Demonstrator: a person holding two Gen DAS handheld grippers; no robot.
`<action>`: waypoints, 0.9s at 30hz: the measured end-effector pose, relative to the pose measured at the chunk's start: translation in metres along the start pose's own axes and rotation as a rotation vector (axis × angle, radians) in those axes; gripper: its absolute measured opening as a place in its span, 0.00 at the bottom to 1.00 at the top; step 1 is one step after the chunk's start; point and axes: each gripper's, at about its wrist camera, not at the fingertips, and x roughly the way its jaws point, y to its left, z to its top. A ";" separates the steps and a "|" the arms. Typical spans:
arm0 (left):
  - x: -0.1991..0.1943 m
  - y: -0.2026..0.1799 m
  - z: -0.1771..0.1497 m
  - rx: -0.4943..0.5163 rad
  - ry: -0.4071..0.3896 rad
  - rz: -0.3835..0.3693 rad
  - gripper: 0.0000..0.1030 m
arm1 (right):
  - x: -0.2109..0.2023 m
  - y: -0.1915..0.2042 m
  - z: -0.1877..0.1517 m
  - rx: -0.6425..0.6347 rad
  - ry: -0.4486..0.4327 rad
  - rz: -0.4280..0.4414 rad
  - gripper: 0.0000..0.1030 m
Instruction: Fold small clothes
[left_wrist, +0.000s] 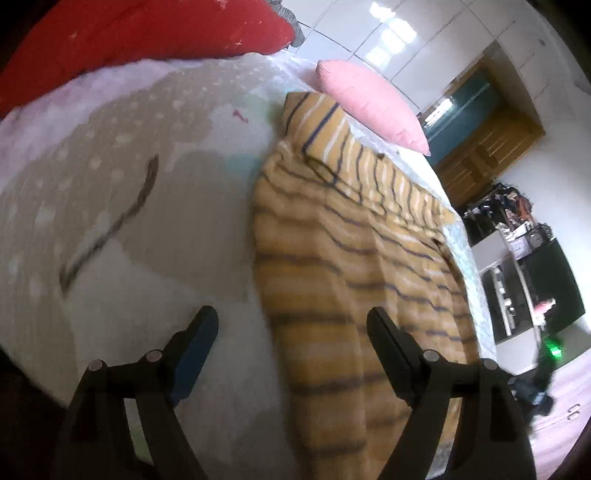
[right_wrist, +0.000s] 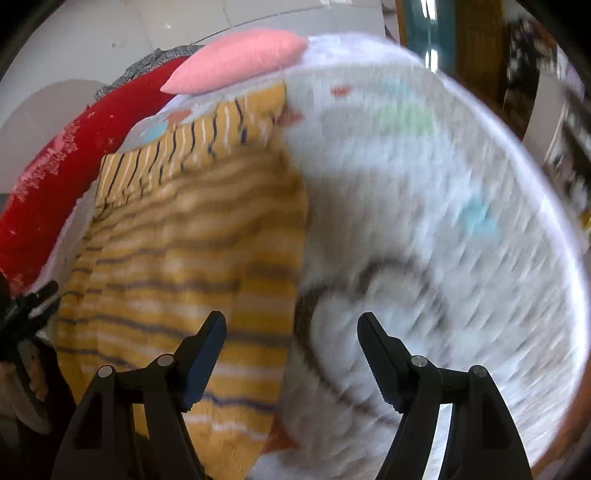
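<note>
Here the yellow striped garment (left_wrist: 354, 266) lies flat on the patterned bedspread (left_wrist: 147, 206), probably folded once, just below the pink pillow (left_wrist: 369, 103). Both the left gripper (left_wrist: 291, 325) and right gripper (right_wrist: 291, 328) stand open, holding nothing.

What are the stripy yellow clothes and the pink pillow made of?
The yellow striped garment looks like soft knitted fabric, maybe cotton or wool: it lies in gentle wrinkles, with thin dark and white stripes running across it. The pink pillow looks like cloth with a matte, finely ribbed surface and a plump, stuffed shape. The blur leaves the exact fibres open for both.
</note>
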 end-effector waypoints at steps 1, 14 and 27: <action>-0.003 -0.002 -0.005 0.009 -0.003 -0.002 0.79 | 0.007 -0.004 -0.011 0.028 0.006 0.035 0.76; 0.014 -0.056 -0.066 0.100 0.090 -0.168 0.74 | 0.009 -0.009 -0.054 0.209 -0.125 0.460 0.78; -0.032 -0.055 -0.047 0.133 0.071 -0.002 0.08 | 0.002 0.023 -0.070 0.220 -0.122 0.352 0.13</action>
